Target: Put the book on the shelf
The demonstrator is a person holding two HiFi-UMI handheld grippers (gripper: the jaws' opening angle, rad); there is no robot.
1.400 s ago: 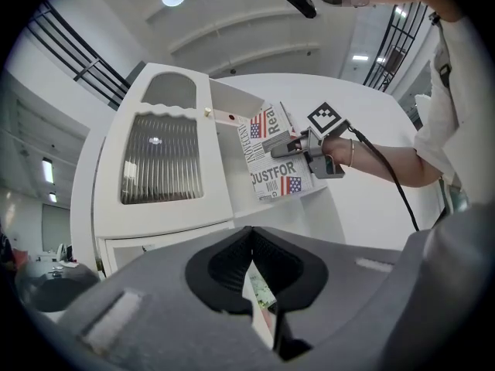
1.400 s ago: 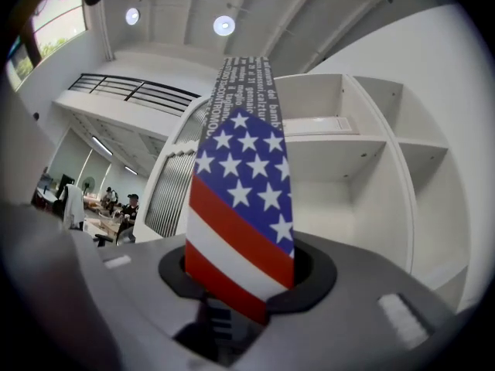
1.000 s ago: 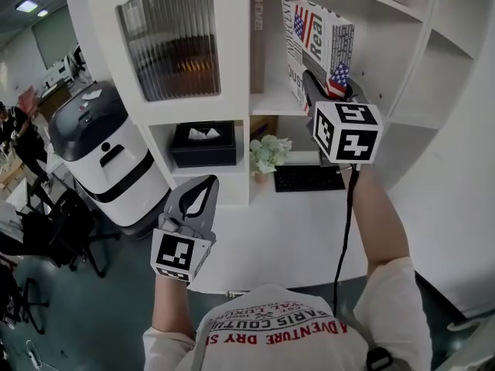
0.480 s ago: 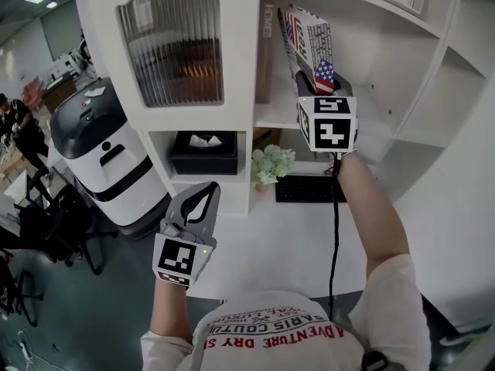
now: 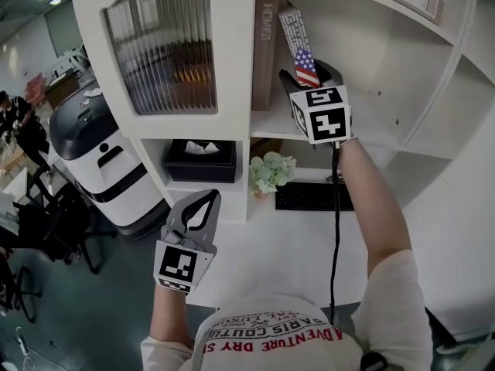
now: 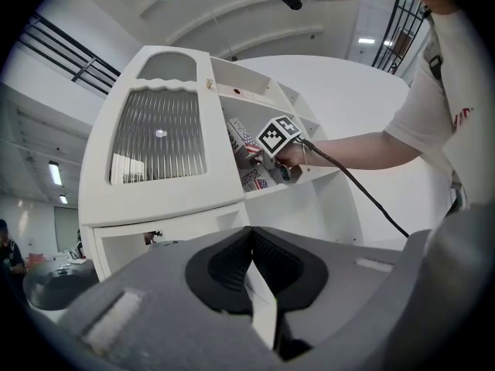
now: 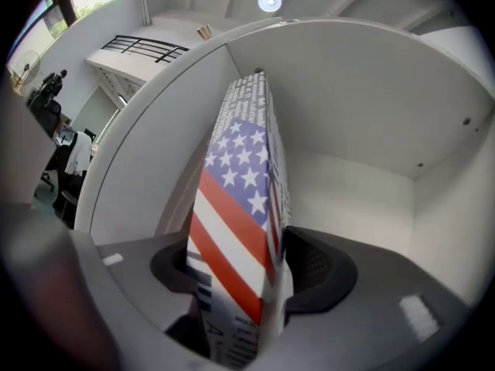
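Note:
The book [image 5: 297, 40], printed with newsprint and a stars-and-stripes flag, stands on edge in the upper shelf compartment [image 5: 371, 130]. It tilts left towards a brown book [image 5: 266, 45]. My right gripper [image 5: 309, 73] reaches level into that compartment. In the right gripper view the book [image 7: 240, 207] sits between the jaws of the right gripper [image 7: 251, 273]. Those jaws have just been opening, and narrow gaps show beside the pads. My left gripper [image 5: 203, 201] hangs low in front of the desk, shut on nothing; its jaws meet in the left gripper view [image 6: 251, 242].
A ribbed glass cabinet door [image 5: 162, 49] is left of the compartment. Below it sit a black tissue box [image 5: 203, 161], a small potted plant [image 5: 271, 172] and a black keyboard [image 5: 313, 197] on the white desk [image 5: 286, 246]. A white and black machine [image 5: 108, 161] stands at left.
My right gripper has moved left and deeper into the compartment, and the book has turned from cover-facing to edge-on beside the brown book. The left gripper has drifted slightly lower.

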